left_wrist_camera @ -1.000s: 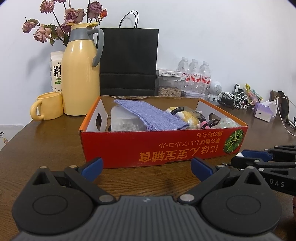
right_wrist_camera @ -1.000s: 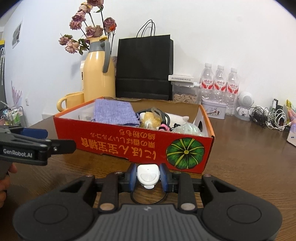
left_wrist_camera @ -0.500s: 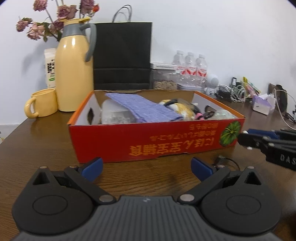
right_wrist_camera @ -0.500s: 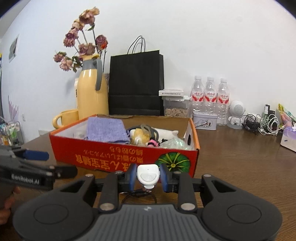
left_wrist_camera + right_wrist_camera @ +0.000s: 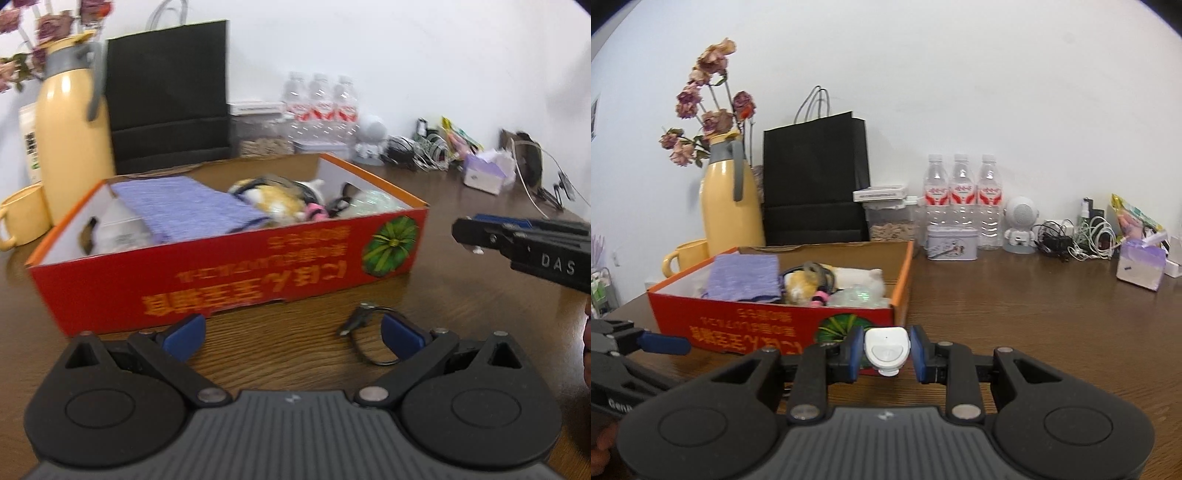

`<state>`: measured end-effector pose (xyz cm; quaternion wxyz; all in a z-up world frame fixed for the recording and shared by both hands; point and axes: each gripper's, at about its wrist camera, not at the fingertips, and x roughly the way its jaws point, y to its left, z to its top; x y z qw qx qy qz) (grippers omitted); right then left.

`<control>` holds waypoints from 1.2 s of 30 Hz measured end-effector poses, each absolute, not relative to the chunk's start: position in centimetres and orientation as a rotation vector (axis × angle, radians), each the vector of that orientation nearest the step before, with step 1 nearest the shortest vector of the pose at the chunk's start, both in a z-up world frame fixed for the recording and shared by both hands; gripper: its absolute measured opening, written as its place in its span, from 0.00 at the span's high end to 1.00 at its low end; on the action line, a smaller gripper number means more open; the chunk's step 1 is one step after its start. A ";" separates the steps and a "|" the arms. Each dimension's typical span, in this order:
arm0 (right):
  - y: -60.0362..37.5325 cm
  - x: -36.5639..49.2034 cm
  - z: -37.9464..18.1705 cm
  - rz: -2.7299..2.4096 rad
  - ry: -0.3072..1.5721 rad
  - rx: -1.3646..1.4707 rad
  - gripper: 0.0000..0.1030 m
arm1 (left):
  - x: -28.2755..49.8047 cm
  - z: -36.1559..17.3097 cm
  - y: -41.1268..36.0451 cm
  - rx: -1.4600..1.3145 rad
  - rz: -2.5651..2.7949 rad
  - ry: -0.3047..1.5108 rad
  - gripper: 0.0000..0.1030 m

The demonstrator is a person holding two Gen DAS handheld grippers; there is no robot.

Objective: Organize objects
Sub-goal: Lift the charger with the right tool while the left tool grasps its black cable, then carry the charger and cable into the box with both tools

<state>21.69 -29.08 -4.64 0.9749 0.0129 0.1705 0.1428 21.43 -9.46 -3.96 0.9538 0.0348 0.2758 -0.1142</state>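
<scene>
A red cardboard box (image 5: pixel 229 273) stands on the wooden table, also in the right wrist view (image 5: pixel 750 326). It holds a purple cloth (image 5: pixel 188 206), a plush toy (image 5: pixel 273 197), a clear bag and other small items. My right gripper (image 5: pixel 886 352) is shut on a small white device (image 5: pixel 887 349) and holds it raised in front of the box's right corner. The right gripper also shows in the left wrist view (image 5: pixel 476 234). My left gripper (image 5: pixel 291 332) is open and empty, low in front of the box. A black cable (image 5: pixel 364 332) lies on the table by its right finger.
A yellow jug (image 5: pixel 727 199) with dried flowers, a yellow mug (image 5: pixel 685 254), a black paper bag (image 5: pixel 816 181), three water bottles (image 5: pixel 962 192), a tin, a white speaker, tangled cables (image 5: pixel 1075 240) and a tissue pack (image 5: pixel 1141 264) stand along the back wall.
My right gripper has lifted and drawn back to the right with the white device. My left gripper has shifted left and tilted, so the black cable on the table has come into sight.
</scene>
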 end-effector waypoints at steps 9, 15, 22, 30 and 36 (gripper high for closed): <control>-29.7 21.7 -4.7 0.296 0.335 0.026 0.75 | 23.6 -4.6 -12.6 0.125 -0.245 0.584 0.06; -29.5 21.5 -4.8 0.301 0.334 0.022 0.75 | 24.1 -4.9 -13.0 0.131 -0.277 0.612 0.34; -29.3 21.5 -4.9 0.302 0.334 0.017 0.75 | 23.9 -5.1 -13.0 0.118 -0.326 0.629 0.86; -29.3 21.5 -4.9 0.302 0.335 0.016 0.75 | 23.3 -4.5 -12.3 0.084 -0.309 0.588 0.86; -29.2 21.5 -5.2 0.295 0.335 0.007 0.75 | 21.7 -3.4 -11.8 0.065 -0.303 0.534 0.86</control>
